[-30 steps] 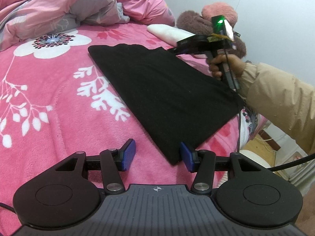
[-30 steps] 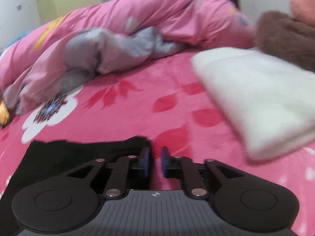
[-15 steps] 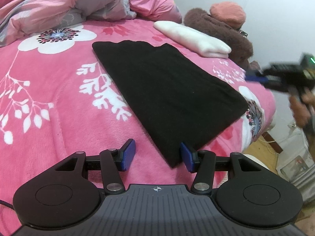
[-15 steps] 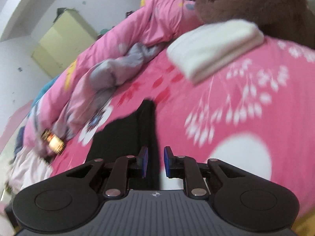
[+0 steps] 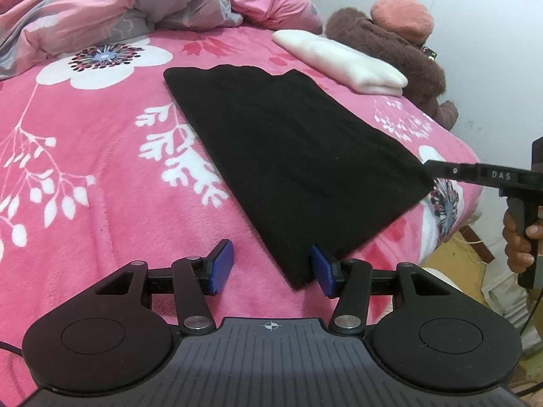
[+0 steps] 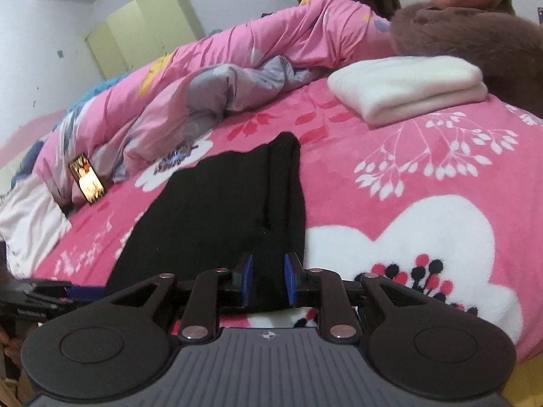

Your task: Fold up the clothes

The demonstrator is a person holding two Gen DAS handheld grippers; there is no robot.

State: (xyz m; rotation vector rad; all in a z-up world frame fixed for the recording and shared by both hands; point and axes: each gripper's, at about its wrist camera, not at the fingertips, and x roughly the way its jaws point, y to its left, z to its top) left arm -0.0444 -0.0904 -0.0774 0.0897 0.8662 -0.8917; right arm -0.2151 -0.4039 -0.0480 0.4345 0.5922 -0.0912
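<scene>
black garment (image 5: 292, 156) lay folded flat near the bed's (image 5: 85, 176) corner | left gripper (image 5: 271, 268) hung released at its near corner, gripping nothing | right gripper (image 6: 268, 279) was opening at the far end, pads (image 6: 247, 279) off the cloth | folded white towel (image 5: 339, 59) sat beyond, by the edge

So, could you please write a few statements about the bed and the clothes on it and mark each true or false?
1. The black garment lies flat on the pink floral blanket. True.
2. The white folded cloth lies on top of the black garment. False: it lies apart, beside the brown plush toy.
3. The left gripper is clamped on the garment. False: its jaws stand open.
4. A lit phone rests by the rumpled duvet. True.
</scene>
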